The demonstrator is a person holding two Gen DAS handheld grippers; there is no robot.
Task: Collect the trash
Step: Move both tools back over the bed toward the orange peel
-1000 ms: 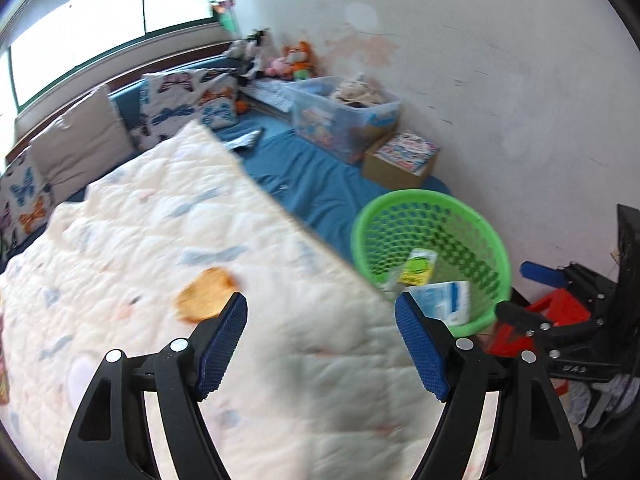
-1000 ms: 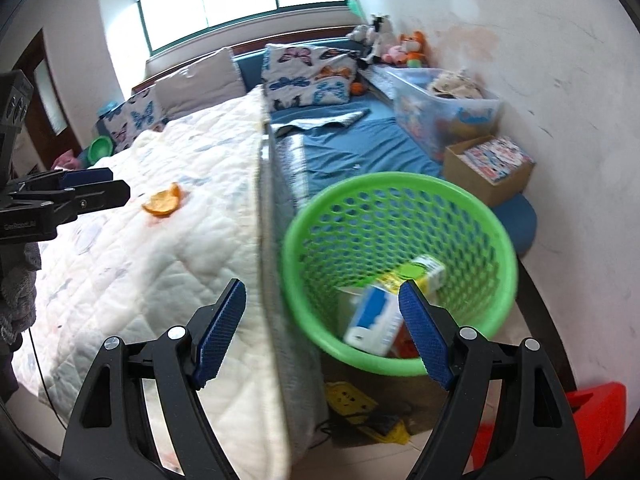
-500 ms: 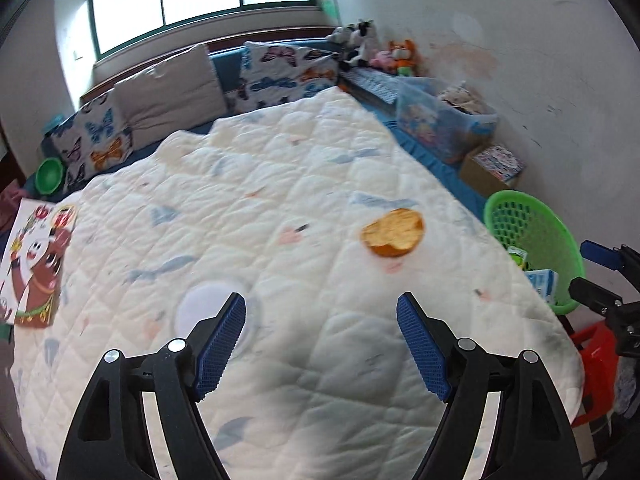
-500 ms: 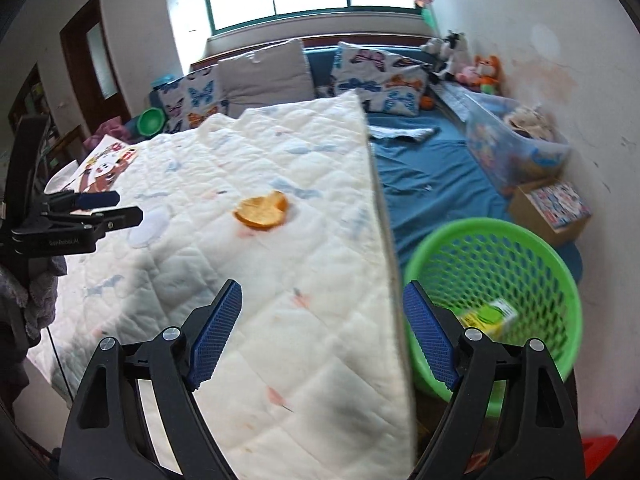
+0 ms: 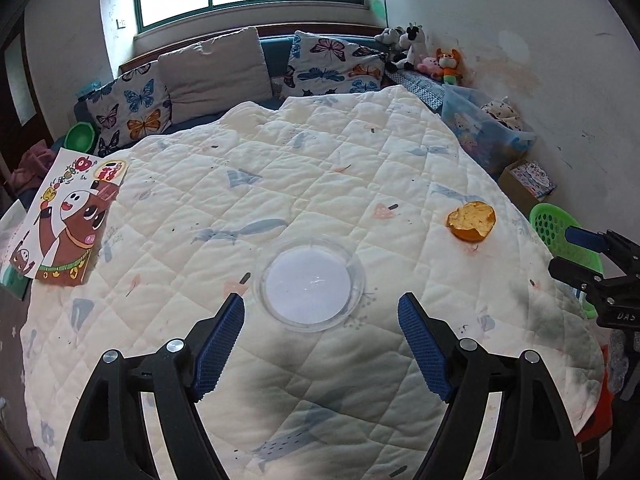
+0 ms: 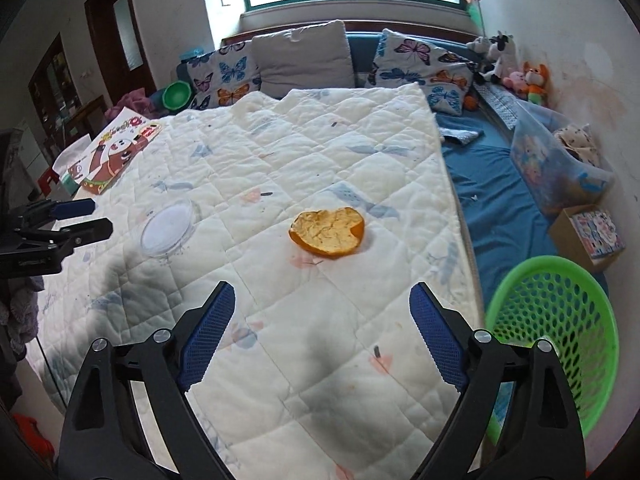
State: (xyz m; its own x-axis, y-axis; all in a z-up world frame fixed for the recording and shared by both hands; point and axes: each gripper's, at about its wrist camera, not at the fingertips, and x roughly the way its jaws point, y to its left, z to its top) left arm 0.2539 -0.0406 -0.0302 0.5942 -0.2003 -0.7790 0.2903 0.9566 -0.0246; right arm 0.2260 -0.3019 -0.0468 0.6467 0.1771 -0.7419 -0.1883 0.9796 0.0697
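A clear round plastic lid [image 5: 311, 286] lies on the white quilt [image 5: 280, 168], just ahead of my left gripper [image 5: 320, 344], which is open and empty above the quilt. An orange peel [image 6: 327, 232] lies farther right on the quilt, ahead of my right gripper [image 6: 322, 334]; its jaws are opening with nothing between them. The same orange peel [image 5: 472, 222] shows in the left wrist view and the same lid [image 6: 167, 227] in the right wrist view. A green mesh basket [image 6: 554, 332] stands on the floor at the bed's right side.
A picture book [image 5: 70, 216] lies at the quilt's left edge. Butterfly pillows [image 5: 332, 64] and a grey cushion [image 5: 216, 68] line the headboard. A clear storage bin [image 6: 560, 164], a cardboard box [image 6: 590, 236] and soft toys [image 6: 516, 68] sit along the right wall on the blue sheet [image 6: 496, 196].
Both grippers have swung left from the green basket to over the quilt. The lid now lies ahead of the left gripper, the peel ahead of the right, whose jaws have widened.
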